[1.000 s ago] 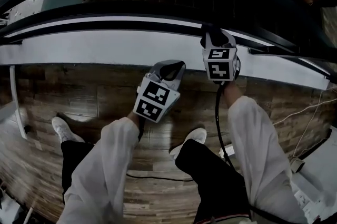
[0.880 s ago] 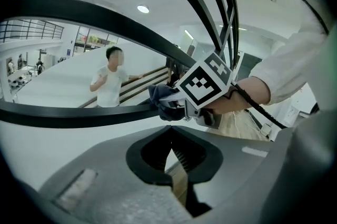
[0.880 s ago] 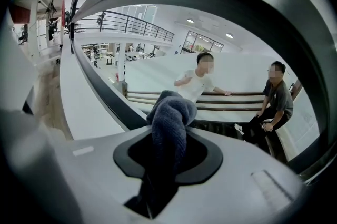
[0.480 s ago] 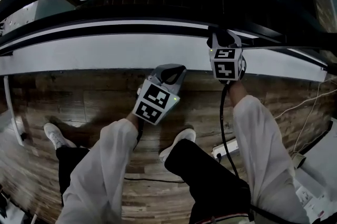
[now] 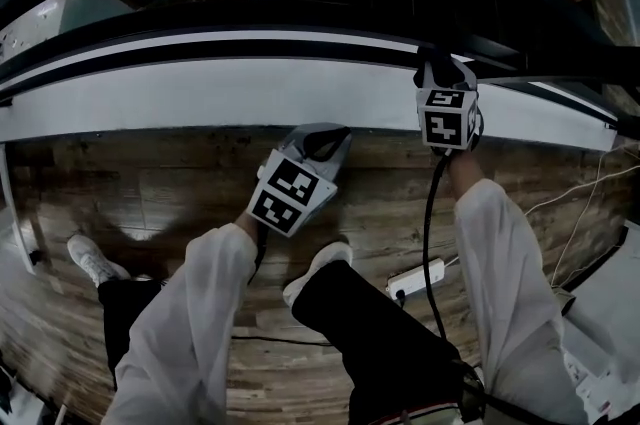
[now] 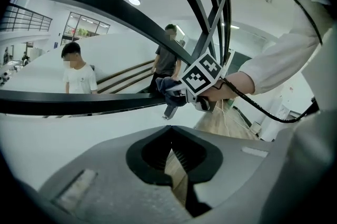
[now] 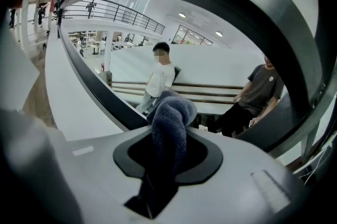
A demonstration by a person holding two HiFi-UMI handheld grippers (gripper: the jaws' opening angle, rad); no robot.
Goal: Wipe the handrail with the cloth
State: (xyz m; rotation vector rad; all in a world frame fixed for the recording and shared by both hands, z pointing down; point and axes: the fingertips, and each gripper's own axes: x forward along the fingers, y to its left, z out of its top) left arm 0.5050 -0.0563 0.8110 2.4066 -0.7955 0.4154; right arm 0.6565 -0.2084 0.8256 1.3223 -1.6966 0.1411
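Observation:
A black handrail [image 5: 250, 48] curves across the top of the head view. My right gripper [image 5: 438, 71] is up against it at the right, shut on a dark blue cloth [image 7: 169, 123]. The cloth's bunched end presses on the handrail [image 7: 100, 92]. From the left gripper view, the cloth [image 6: 169, 92] shows bunched in the right gripper [image 6: 179, 97] against the rail [image 6: 79, 103]. My left gripper [image 5: 325, 141] hangs lower, over the wooden floor and away from the rail. Its jaws [image 6: 171, 150] are shut with nothing between them.
A white panel [image 5: 200, 98] runs below the rail, above a wooden floor [image 5: 150, 193]. A white power strip [image 5: 415, 280] with cables lies by my right foot. Two people [image 7: 159, 78] [image 7: 258, 92] stand beyond the rail. More black railing bars [image 6: 210, 1] rise above.
My right gripper has slid to the right along the handrail with the cloth. I have stepped the same way; the left gripper has kept its place by my body.

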